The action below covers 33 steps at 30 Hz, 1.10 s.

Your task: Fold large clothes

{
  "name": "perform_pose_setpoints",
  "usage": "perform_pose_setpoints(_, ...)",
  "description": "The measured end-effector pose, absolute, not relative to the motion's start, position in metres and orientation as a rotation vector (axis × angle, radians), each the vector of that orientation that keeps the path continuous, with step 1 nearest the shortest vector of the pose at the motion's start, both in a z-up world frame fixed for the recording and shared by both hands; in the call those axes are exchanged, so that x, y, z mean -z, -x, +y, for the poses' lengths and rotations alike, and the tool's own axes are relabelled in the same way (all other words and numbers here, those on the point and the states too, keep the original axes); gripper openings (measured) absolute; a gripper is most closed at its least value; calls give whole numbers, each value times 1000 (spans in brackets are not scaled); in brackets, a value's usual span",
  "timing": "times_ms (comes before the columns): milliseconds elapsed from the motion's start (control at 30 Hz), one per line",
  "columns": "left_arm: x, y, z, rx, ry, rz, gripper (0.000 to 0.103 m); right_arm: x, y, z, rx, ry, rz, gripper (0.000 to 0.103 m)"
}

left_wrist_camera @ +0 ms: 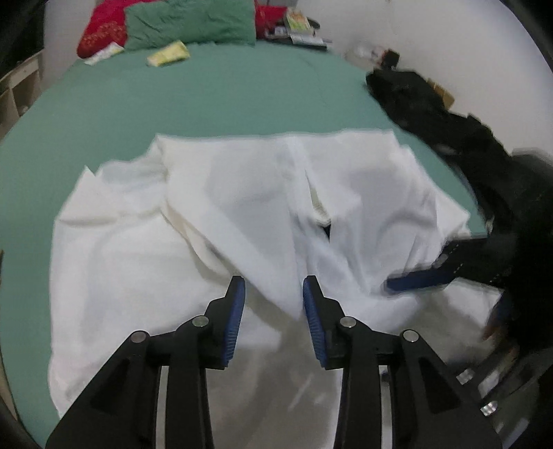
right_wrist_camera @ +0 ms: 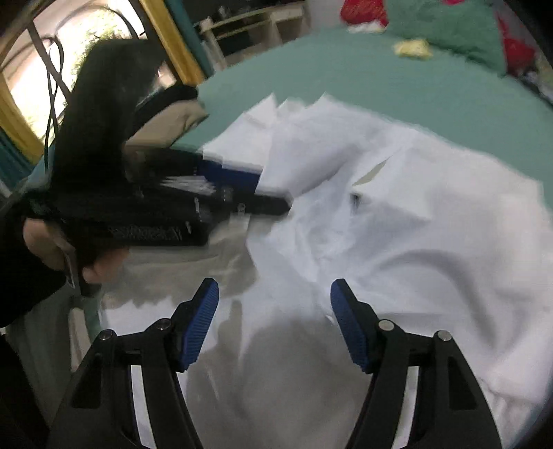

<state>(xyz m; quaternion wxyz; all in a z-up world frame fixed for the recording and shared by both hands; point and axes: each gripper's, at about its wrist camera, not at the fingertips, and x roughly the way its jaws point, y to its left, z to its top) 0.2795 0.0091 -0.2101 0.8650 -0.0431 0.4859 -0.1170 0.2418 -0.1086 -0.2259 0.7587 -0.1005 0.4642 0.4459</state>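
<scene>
Your white cotton shirt (left_wrist_camera: 242, 214) lies spread mid-frame on the green-sheeted bed (left_wrist_camera: 214, 100); the green fabric pillow (left_wrist_camera: 193, 24) sits behind it, at the top edge.

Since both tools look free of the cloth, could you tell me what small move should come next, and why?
Probably lower the open left tool onto the pointed fold in the crumpled white cotton garment between its fingers and close. The garment lies loose and unfolded on the green bedsheet, and the open right tool holds nothing.

Left wrist view: close above white garment (left_wrist_camera: 242, 214), angled down toward pillows (left_wrist_camera: 190, 24) at bed (left_wrist_camera: 207, 93) head. Right wrist view: same, from the right. Shared: garment, bed, pillows.
</scene>
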Motion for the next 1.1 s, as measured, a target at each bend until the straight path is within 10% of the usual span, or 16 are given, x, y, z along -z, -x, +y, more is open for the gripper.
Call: perform_pose_setpoints(1100,200,-87,131,-144,148,1003,66,250,-153,-322,-341,-82,1150,68)
